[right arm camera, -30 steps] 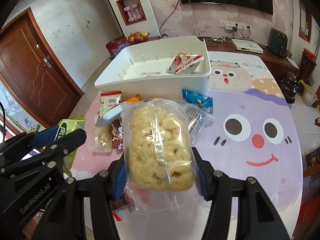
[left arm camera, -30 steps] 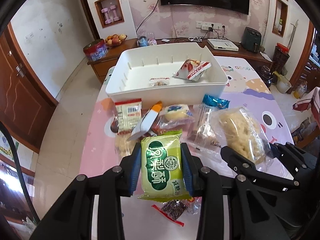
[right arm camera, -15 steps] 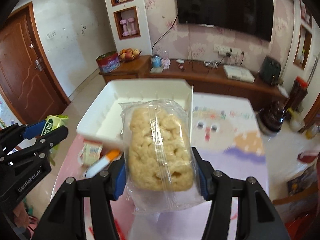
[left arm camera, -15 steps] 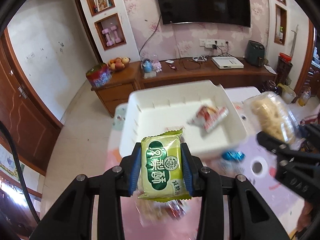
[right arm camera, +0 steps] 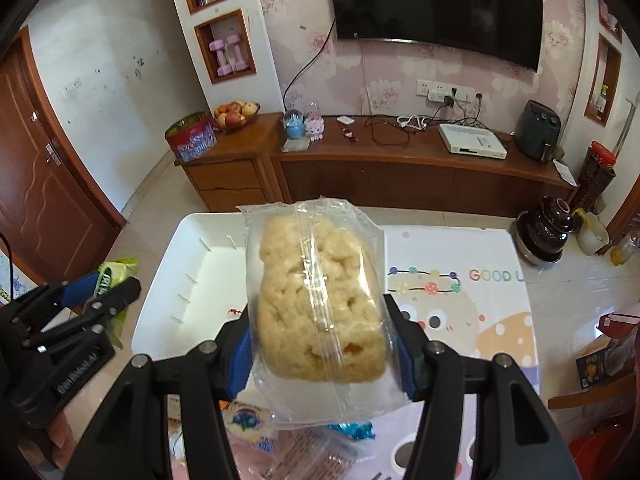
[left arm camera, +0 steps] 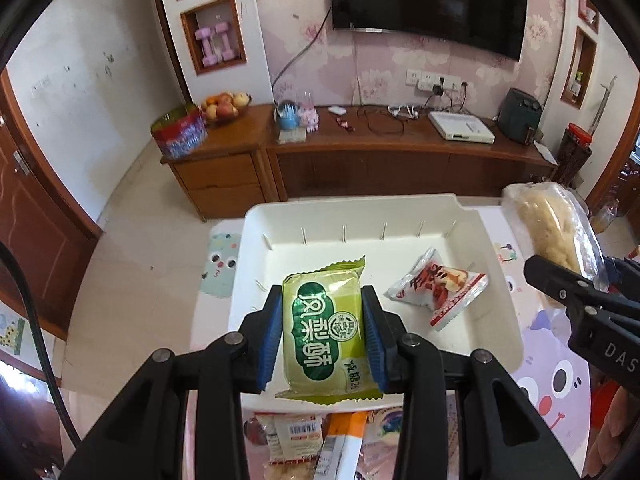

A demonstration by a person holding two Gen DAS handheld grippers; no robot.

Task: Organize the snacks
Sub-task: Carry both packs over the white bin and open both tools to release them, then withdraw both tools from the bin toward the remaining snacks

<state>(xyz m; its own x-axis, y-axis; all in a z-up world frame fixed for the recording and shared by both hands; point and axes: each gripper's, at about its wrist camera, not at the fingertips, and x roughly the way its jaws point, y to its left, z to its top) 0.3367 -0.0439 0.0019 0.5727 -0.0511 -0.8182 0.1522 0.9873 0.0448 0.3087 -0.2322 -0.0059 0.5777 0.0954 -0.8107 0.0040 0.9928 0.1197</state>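
Observation:
My left gripper [left arm camera: 323,336] is shut on a green snack packet [left arm camera: 326,330] and holds it above the near left part of the white bin [left arm camera: 360,204]. A red and white packet [left arm camera: 438,286] lies inside the bin. My right gripper [right arm camera: 320,344] is shut on a clear bag of pale rice cake [right arm camera: 318,304] and holds it over the bin's right side [right arm camera: 192,240]. The rice cake bag also shows in the left wrist view [left arm camera: 548,232], and the green packet shows in the right wrist view [right arm camera: 110,276].
Several loose snack packets [left arm camera: 316,440] lie on the cartoon tablecloth [right arm camera: 472,280] in front of the bin. Behind the table stand a wooden sideboard [left arm camera: 380,152] with a fruit bowl [left arm camera: 224,106] and a wall TV [right arm camera: 436,8]. A dark pot [right arm camera: 544,232] sits at the right.
Both grippers have lifted their snacks from the pile and carried them forward, from in front of the bin to above it. Both stay shut on their packets.

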